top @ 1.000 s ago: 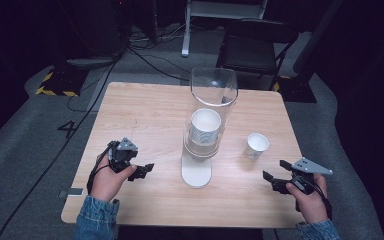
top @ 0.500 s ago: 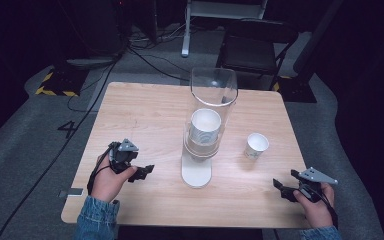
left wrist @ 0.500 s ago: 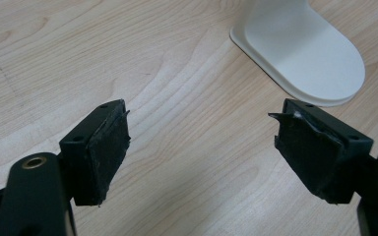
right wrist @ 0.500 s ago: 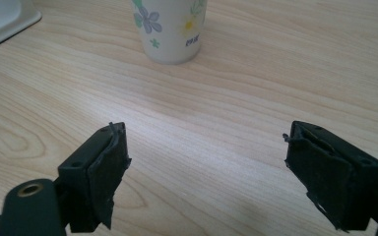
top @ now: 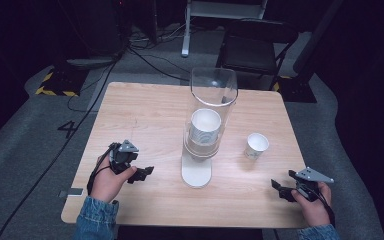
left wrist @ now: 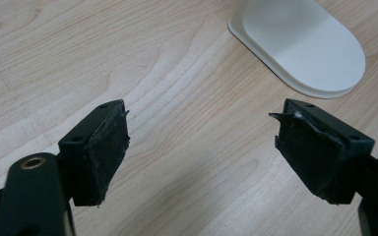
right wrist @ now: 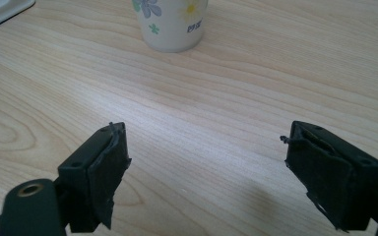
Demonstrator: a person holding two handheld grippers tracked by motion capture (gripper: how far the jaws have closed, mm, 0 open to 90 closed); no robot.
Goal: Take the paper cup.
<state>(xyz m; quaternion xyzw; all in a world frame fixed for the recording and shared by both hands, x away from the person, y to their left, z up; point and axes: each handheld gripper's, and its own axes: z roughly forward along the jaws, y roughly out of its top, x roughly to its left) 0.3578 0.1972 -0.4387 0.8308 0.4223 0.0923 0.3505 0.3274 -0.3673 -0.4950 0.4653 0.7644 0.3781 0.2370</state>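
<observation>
Both grippers low over the wooden table (top: 150, 110), jaws spread wide, nothing held.

Left gripper (top: 142, 173) wide open, empty, white dispenser base (left wrist: 305, 46) just ahead to its right. Right gripper (top: 281, 187) equally wide, empty, flowered paper cup (right wrist: 170, 22) standing upright ahead and slightly left, well apart. Clear tube (top: 211, 112) with stacked cups between the two hands.
</observation>
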